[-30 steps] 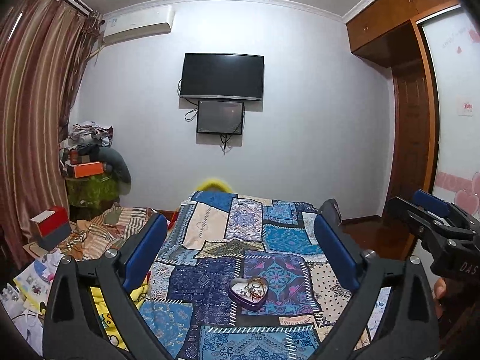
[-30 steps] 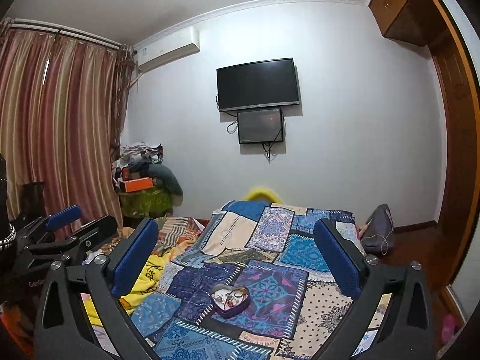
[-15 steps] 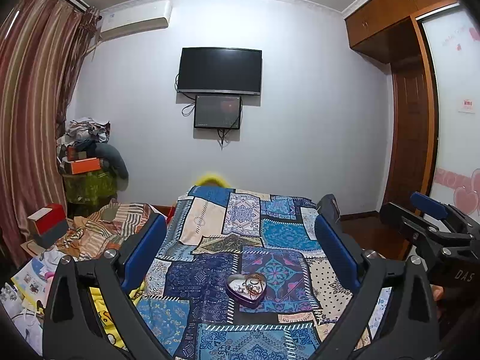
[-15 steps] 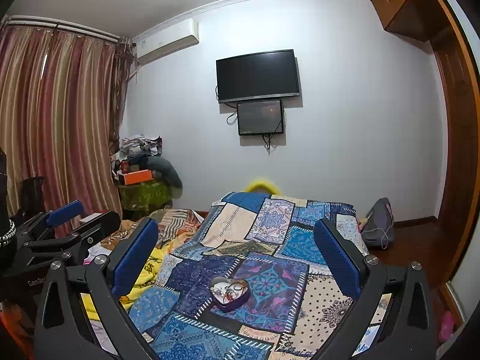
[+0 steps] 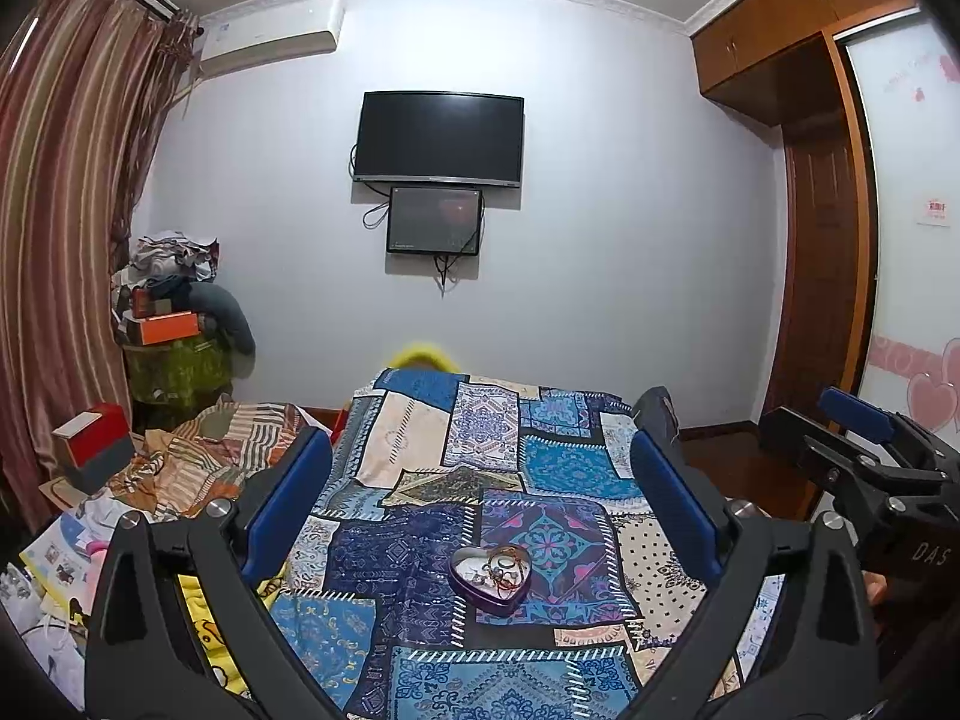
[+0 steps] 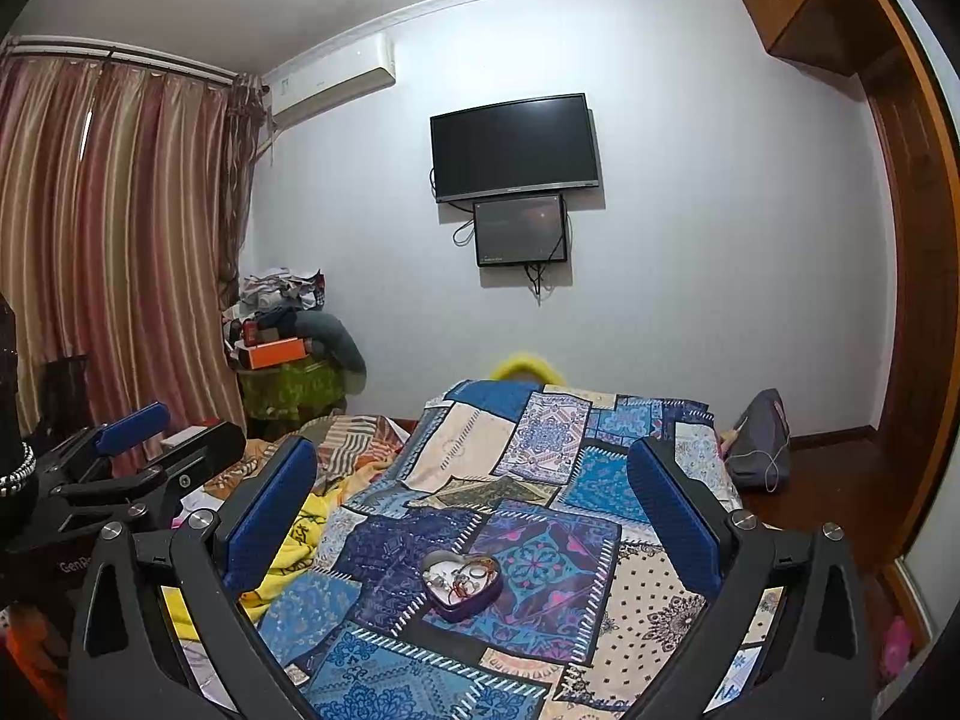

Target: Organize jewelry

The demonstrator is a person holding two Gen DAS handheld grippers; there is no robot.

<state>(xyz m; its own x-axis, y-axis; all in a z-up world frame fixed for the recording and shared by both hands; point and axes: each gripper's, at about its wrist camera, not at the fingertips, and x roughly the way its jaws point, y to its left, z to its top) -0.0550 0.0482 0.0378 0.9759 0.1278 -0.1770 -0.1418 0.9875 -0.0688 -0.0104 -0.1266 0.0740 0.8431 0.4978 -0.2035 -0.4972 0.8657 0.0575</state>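
Observation:
A purple heart-shaped tin (image 5: 491, 577) holding a tangle of jewelry sits on the blue patchwork bedspread (image 5: 432, 456); it also shows in the right wrist view (image 6: 461, 585). My left gripper (image 5: 480, 483) is open and empty, held above and short of the tin. My right gripper (image 6: 474, 486) is open and empty too, also short of the tin. The right gripper shows at the right edge of the left wrist view (image 5: 864, 450), and the left gripper at the left edge of the right wrist view (image 6: 138, 456).
Striped and yellow cloths (image 5: 222, 450) lie heaped left of the bed, with a red box (image 5: 96, 438) and a piled stand (image 5: 174, 348) by the curtain. A grey bag (image 6: 759, 438) sits right of the bed. A TV (image 5: 438, 138) hangs on the far wall.
Both grippers have tilted slightly, so the room and the tin have shifted a little in view. The jaws stay wide and nothing has been picked up.

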